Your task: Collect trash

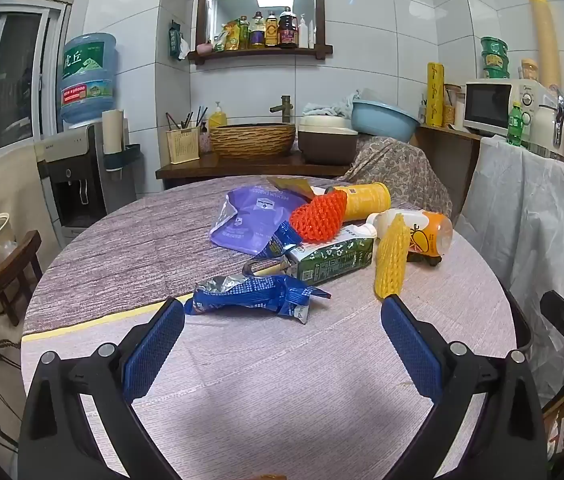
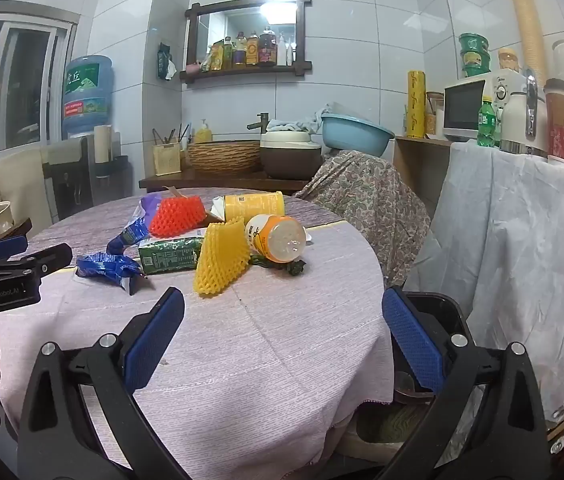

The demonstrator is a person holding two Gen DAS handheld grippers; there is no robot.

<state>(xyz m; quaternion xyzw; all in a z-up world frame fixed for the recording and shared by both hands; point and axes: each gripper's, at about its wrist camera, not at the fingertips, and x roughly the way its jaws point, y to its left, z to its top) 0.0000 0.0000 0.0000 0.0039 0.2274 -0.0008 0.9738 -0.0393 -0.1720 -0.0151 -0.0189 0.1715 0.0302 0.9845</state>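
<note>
Both the left gripper (image 1: 282, 316) and right gripper (image 2: 282, 312) gape empty; just ahead of the left lies a crumpled blue wrapper (image 1: 254, 292), likely light, crinkly, best pinched mid-body.

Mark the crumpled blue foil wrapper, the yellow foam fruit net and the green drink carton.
crumpled blue foil wrapper (image 1: 254, 294), left wrist view, middle of its blue body
yellow foam fruit net (image 2: 222, 260), right wrist view, centre of the mesh
green drink carton (image 1: 332, 258), left wrist view, printed side face

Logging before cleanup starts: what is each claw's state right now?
Left claw: open, holding nothing.
Right claw: open, holding nothing.
</note>
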